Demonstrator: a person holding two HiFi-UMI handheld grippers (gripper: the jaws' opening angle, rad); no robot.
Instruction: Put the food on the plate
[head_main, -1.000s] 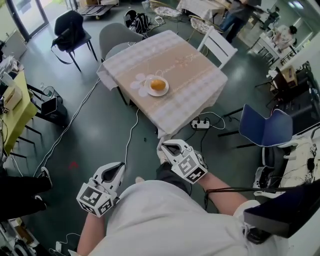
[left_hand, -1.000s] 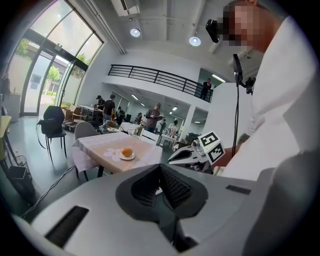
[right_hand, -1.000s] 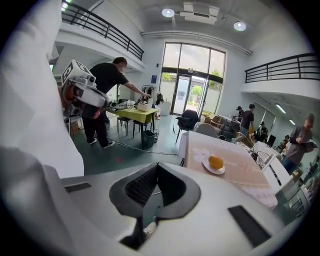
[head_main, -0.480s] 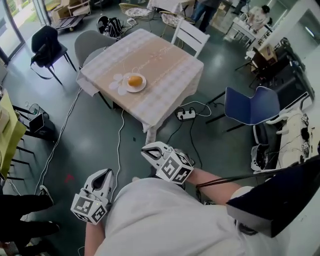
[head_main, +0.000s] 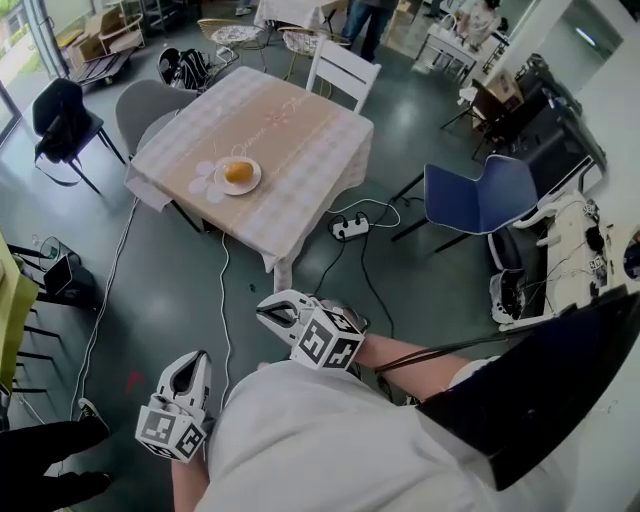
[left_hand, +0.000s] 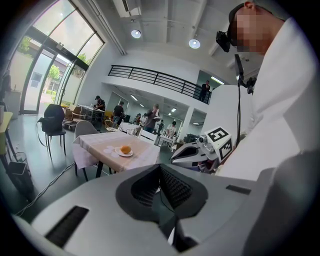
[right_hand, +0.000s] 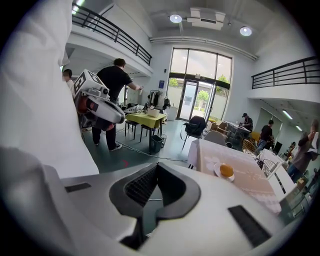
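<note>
The food (head_main: 238, 172), a round orange piece, sits on the white plate (head_main: 251, 185), and the plate stands near one edge of a square table (head_main: 300, 130) under a pale checked cloth with a tan band across its middle. A white flower-shaped mat (head_main: 204, 183) lies just beside the plate on the cloth. Around the table stand a white chair (head_main: 340, 68) on the far side and a grey chair (head_main: 145, 103) at one corner; a blue chair (head_main: 480, 195) stands apart on the dark floor, and a power strip (head_main: 349, 228) with its cables lies on the floor close to the table's legs. Both grippers are well away from the table, held close to the person's body. The left gripper (head_main: 190, 360) hangs low at the person's side, its jaws pressed together with nothing between them; in its own view the plate and food (left_hand: 126, 149) show small and far off. The right gripper (head_main: 264, 312) is held in front of the torso, jaws likewise closed on nothing, with the food (right_hand: 226, 170) distant in its view too.
</note>
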